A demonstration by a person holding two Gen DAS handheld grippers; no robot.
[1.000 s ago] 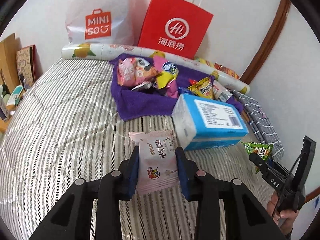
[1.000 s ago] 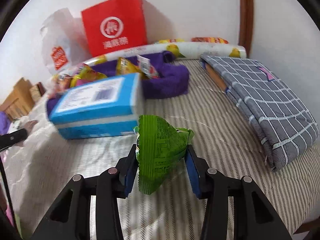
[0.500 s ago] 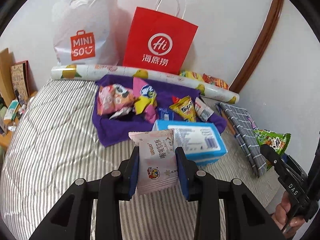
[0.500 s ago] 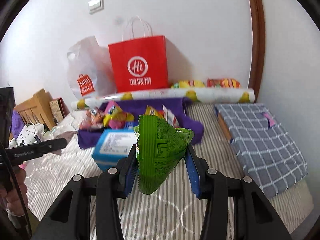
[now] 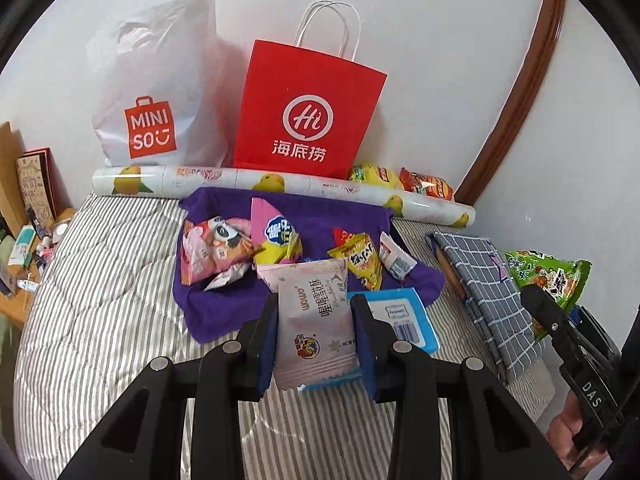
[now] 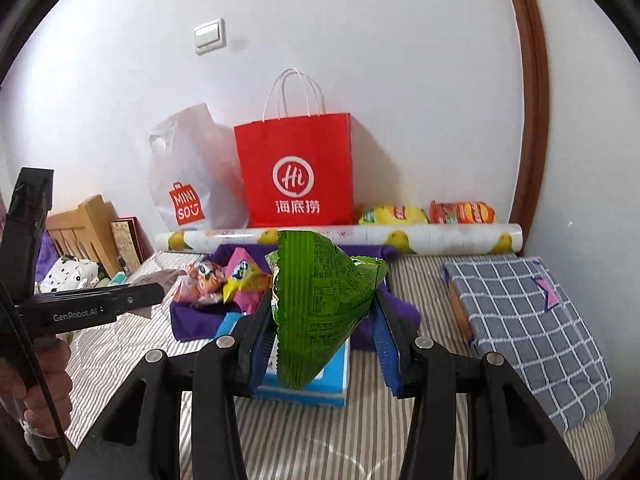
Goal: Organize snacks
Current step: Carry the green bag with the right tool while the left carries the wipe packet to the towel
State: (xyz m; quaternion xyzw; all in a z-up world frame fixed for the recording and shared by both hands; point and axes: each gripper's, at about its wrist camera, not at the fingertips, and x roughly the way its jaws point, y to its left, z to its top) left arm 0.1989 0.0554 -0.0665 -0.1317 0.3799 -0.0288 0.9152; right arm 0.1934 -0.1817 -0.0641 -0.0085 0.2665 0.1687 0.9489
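Pink packet [image 5: 314,316] between left claw [image 5: 316,344] pads (upright)

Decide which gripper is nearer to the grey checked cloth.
Right. The right gripper, shut on the green packet, hovers just left of the checked cloth. The left gripper, holding the pink packet, is further left, over the blue box.

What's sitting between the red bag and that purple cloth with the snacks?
A lemon-print roll lies across the bed between them, clear in both views.
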